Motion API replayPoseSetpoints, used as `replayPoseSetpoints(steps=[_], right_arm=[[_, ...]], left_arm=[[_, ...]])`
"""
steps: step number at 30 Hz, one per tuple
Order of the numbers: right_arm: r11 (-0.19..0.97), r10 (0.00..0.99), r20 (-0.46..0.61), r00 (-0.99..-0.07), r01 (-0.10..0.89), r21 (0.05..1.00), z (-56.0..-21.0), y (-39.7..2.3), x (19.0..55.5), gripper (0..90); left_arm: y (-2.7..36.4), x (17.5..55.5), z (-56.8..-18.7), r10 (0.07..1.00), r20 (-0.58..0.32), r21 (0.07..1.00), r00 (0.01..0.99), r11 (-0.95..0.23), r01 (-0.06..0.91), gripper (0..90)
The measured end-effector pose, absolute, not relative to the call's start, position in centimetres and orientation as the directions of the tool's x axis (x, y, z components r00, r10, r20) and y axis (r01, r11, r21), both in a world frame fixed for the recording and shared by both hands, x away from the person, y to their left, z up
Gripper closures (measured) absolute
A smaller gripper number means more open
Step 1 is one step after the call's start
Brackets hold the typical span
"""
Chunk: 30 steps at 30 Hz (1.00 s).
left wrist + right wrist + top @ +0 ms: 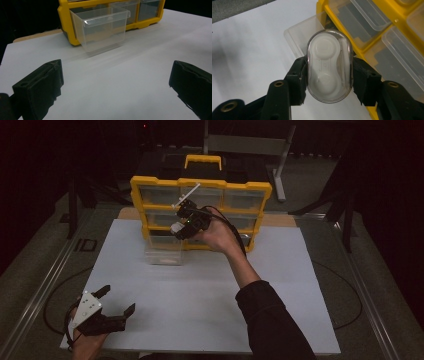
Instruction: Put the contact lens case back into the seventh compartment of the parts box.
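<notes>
High view: a yellow organiser (200, 210) with clear drawers stands at the far edge of a white counter (200, 295). 1 clear drawer (164, 252) is out of its slot and rests on the counter, touching the organiser's lower left front.

The right gripper (181, 226) is held in front of the organiser's middle rows, above and just right of the removed drawer. In the right gripper view its 2 black jaws are clenched on the sides of an oval clear case (329, 65) containing a white moulded insert with 2 round wells; the case sits upright between the pads, over the removed drawer and the counter, with the organiser's drawers to the right.

The left gripper (119, 301) lies low at the near left corner of the counter, well apart from the organiser. In the left gripper view its jaws stand wide apart, released, with nothing between them; the removed drawer (102, 28) and organiser (110, 15) lie ahead.
</notes>
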State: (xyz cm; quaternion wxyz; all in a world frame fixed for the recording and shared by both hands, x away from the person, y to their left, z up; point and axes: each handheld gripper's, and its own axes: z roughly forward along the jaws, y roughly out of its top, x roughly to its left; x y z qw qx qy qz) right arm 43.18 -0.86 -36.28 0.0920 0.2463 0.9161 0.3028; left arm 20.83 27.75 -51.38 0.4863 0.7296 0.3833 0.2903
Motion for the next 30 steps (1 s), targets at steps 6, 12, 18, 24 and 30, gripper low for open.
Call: replayPoseSetpoints(steps=[6, 12, 18, 24, 30], right_arm=[[0.693, 0.504, -0.019, -0.864, 0.391, 0.605, -36.4, 0.1, 43.1, 48.9], [0.695, 0.496, -0.013, -0.868, 0.388, 0.606, -36.8, 0.8, 43.1, 48.9], [0.694, 0.497, -0.012, -0.868, 0.389, 0.606, -37.3, 1.4, 43.4, 48.9], [0.691, 0.514, -0.018, -0.858, 0.401, 0.602, -37.7, 1.9, 43.8, 48.8], [0.689, 0.518, -0.022, -0.855, 0.401, 0.603, -37.8, 2.3, 44.0, 48.9]], left_arm=[[27.7, 20.8, -51.4, 0.841, 0.052, 0.932, 0.539, -0.234, 0.276, 0.5], [27.8, 20.8, -51.4, 0.841, 0.049, 0.934, 0.539, -0.23, 0.274, 0.5], [27.8, 20.8, -51.4, 0.841, 0.048, 0.933, 0.539, -0.23, 0.275, 0.5], [27.8, 20.8, -51.4, 0.839, 0.046, 0.935, 0.542, -0.227, 0.272, 0.5], [27.7, 20.8, -51.4, 0.836, 0.049, 0.933, 0.546, -0.234, 0.274, 0.5]])
